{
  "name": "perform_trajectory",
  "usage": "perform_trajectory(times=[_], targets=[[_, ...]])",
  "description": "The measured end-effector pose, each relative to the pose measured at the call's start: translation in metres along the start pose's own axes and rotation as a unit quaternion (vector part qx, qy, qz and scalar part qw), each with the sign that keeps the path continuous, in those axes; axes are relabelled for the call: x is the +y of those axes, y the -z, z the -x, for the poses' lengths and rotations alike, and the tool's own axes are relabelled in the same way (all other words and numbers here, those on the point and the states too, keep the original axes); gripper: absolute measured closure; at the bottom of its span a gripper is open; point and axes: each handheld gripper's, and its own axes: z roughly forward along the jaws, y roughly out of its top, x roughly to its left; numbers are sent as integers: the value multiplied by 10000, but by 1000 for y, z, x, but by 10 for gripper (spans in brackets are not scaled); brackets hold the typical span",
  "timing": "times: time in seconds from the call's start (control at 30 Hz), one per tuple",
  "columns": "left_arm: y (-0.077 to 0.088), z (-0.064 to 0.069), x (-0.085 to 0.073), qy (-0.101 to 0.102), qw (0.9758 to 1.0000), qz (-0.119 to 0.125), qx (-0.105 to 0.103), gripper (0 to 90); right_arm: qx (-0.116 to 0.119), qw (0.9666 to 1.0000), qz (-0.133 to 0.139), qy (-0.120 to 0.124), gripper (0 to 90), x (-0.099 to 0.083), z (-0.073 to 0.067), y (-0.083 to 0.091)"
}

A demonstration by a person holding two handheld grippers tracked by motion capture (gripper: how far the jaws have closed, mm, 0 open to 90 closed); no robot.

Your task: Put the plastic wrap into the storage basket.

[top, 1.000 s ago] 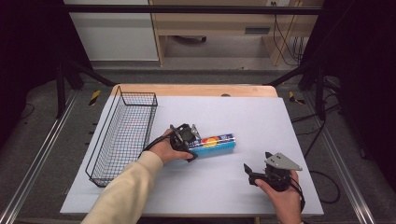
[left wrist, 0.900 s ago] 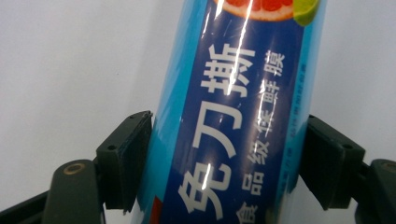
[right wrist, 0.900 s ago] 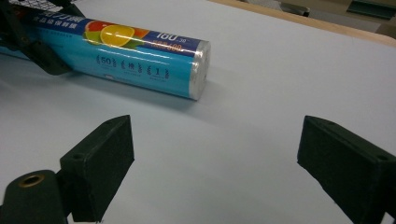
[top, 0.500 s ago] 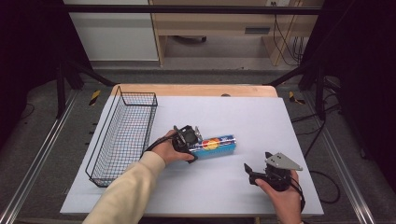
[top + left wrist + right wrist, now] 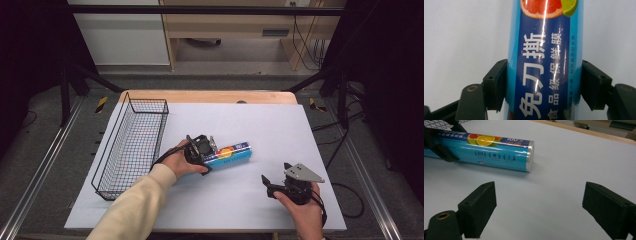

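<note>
Blue roll of cling film pinched by the left gripper, lying on the white worktop.
Its jaws press on both sides of the roll, near one end. The roll sits in the middle of the worktop, just beside the wire basket. The right gripper rests near the front edge, well apart from the roll, with its jaws spread wide and holding nothing.
</note>
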Motion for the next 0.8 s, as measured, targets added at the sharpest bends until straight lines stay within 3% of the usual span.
perform_trajectory(times=[0.2, 0.3, 0.8], targets=[[1, 2, 0, 50, 10000, -19, -13, 315, 0, 10000, -1, -26, 121, 0, 0, 0], [1, 4, -2, 243, 9996, 79, -100, 317, -3, 10000, 7, -26, 120, 0, 1, 0], [15, 10, -5, 303, 9992, 264, -43, 320, -56, 10000, 15, -53, 123, 0, 2, 1]])
